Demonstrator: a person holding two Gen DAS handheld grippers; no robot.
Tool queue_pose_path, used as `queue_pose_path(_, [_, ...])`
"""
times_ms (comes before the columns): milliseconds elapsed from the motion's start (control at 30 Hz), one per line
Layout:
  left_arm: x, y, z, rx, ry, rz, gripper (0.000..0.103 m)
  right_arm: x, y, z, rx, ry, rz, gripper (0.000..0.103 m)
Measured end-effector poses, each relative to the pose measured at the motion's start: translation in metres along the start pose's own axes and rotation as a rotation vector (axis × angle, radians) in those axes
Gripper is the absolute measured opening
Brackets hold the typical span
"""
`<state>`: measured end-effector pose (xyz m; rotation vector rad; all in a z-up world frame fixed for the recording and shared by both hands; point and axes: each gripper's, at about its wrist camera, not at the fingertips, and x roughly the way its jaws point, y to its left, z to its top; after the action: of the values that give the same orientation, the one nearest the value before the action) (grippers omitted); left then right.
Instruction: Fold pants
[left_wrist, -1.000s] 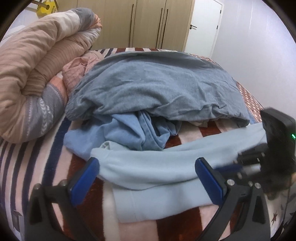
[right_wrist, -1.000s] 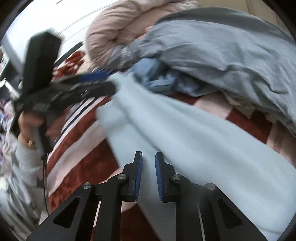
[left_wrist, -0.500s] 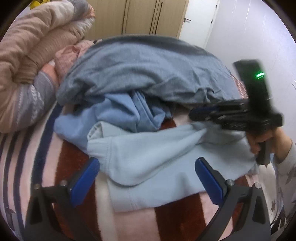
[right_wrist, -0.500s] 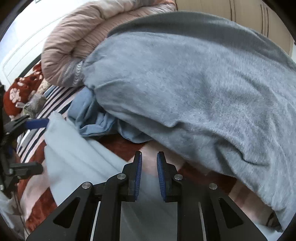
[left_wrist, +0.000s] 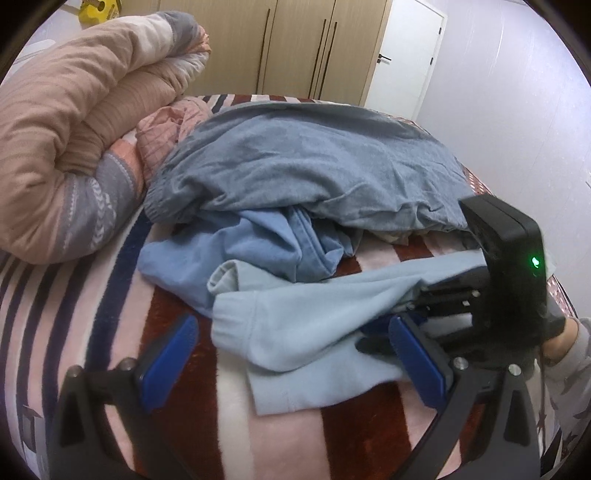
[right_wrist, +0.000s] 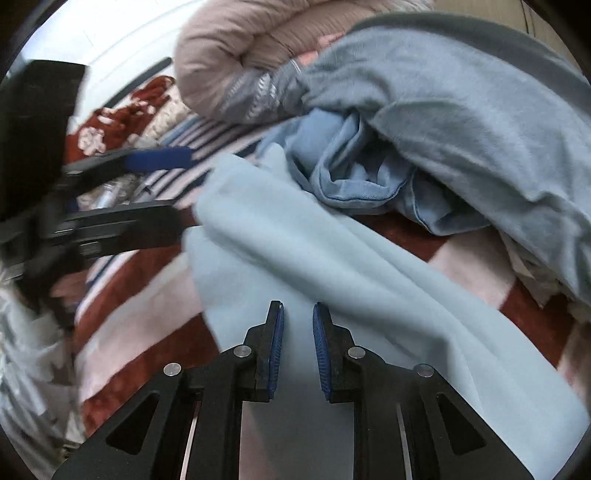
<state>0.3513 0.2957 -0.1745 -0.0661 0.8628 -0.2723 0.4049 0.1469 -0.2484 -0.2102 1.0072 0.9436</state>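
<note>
Pale blue pants lie folded across a striped blanket, cuffs toward the left; they also show in the right wrist view. My left gripper is wide open, its fingers on either side of the cuff end, holding nothing. My right gripper hovers low over the pants' middle with its jaws a small gap apart and nothing visibly between the pads. In the left wrist view the right gripper sits at the right, over the pants.
A grey-blue garment and a crumpled blue garment lie piled behind the pants. A rolled pink and grey duvet is at the left. The striped blanket covers the bed. Wardrobe and door stand behind.
My right gripper, raised half a second ago, has come back down onto the pants near the left gripper's right finger. The pants lie flatter. The left gripper stays open.
</note>
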Motion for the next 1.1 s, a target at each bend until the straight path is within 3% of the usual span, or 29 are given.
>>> queue_pose_path(200, [0.001,0.011,-0.008,-0.018,0.014,-0.004,0.102,0.001,-0.015,0.024,0.047,-0.057,-0.084,0.007])
queue_pose_path(433, [0.034,0.027,-0.030,-0.141,0.136,-0.076,0.102,0.005,-0.041,0.037,0.101,-0.073,-0.145,0.007])
queue_pose_path(533, [0.043,0.032,-0.043,-0.270,0.192,-0.219,0.102,0.010,-0.048,0.034,0.102,-0.058,-0.159,0.007])
queue_pose_path(600, [0.041,0.028,-0.047,-0.313,0.182,-0.284,0.102,0.012,-0.046,0.037,0.102,-0.064,-0.163,0.007])
queue_pose_path(700, [0.047,0.024,-0.046,-0.343,0.158,-0.249,0.102,0.020,-0.041,0.047,0.125,-0.066,-0.155,0.007])
queue_pose_path(833, [0.057,0.018,-0.048,-0.447,0.064,-0.194,0.102,0.010,-0.047,0.038,0.138,-0.078,-0.139,0.010])
queue_pose_path(900, [0.060,0.013,-0.047,-0.452,0.046,-0.164,0.100,0.002,-0.048,0.033,0.139,-0.083,-0.148,0.010])
queue_pose_path(933, [0.062,0.009,-0.046,-0.446,0.045,-0.142,0.093,-0.002,-0.049,0.031,0.136,-0.086,-0.153,0.010])
queue_pose_path(967, [0.063,0.005,-0.045,-0.441,0.045,-0.102,0.073,-0.008,-0.050,0.028,0.133,-0.091,-0.157,0.010])
queue_pose_path(1033, [0.063,-0.002,-0.044,-0.435,0.052,-0.060,0.046,-0.018,-0.049,0.022,0.130,-0.100,-0.153,0.013])
queue_pose_path(1100, [0.062,-0.008,-0.045,-0.434,0.056,-0.110,0.037,-0.030,-0.046,0.016,0.121,-0.111,-0.149,0.013])
